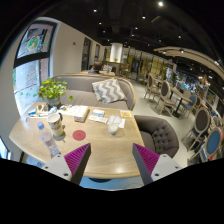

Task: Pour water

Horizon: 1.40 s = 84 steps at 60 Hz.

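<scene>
Water bottle (pixel 46 139) is standing upright on the wooden table (pixel 95 150), at about ten o'clock from the gripper (pixel 110 160), just ahead of the left finger. The gripper's jaws are hanging wide open, holding nothing, magenta pads (pixel 74 157) facing bare tabletop. Farther out at twelve o'clock, a white cup (pixel 114 125) is sitting. A red coaster (pixel 78 134) is lying at eleven. Beyond, flowers (pixel 52 90) are standing before a grey sofa (pixel 105 93).

We see our tool (pixel 110 160) held apart over the wooden table (pixel 95 150), nothing between its fingers; a water bottle (pixel 46 139) stands at lower left.
</scene>
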Available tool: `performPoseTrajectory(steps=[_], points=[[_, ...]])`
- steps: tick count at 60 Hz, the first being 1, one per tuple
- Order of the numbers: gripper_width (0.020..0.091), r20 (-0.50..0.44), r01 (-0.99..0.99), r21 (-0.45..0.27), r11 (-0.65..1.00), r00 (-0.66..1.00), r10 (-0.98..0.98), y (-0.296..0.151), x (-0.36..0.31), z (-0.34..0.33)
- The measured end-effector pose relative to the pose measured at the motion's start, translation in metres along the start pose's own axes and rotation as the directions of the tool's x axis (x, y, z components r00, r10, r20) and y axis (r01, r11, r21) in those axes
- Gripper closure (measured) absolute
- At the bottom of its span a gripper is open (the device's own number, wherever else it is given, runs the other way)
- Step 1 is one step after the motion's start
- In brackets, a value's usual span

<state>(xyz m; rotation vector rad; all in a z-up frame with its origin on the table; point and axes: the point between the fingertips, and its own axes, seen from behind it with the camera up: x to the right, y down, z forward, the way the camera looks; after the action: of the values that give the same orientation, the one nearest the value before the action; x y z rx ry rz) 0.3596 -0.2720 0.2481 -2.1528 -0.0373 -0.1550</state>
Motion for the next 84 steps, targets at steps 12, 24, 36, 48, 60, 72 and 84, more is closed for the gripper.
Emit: performPoseTrajectory(steps=[12, 24, 36, 48, 60, 72, 84], points=[[0.0251, 0.018, 0.007, -0.024, 1.0, 1.0, -0.006, 0.018, -0.027, 0.002], [0.0252, 0.055, -0.013, -0.058, 0.998, 0.998, 0.016, 0.057, -0.088, 0.004], [0.0249, 0.134, -0.043, -0.078, 0.996, 0.99, 0.053, 0.088, -0.181, 0.009], [0.0248, 0.195, -0.093, -0.036, 0.995, 0.976, 0.099, 0.083, -0.271, 0.043], [0.0248, 0.164, -0.122, 0.015, 0.992, 0.979, 0.118, 0.066, -0.309, 0.106], [0.0321, 0.137, -0.148, 0.072, 0.986, 0.981, 0.137, 0.053, -0.315, 0.158], [0.0584, 0.128, -0.115, 0.116, 0.987, 0.987, 0.1, 0.045, -0.324, 0.176]])
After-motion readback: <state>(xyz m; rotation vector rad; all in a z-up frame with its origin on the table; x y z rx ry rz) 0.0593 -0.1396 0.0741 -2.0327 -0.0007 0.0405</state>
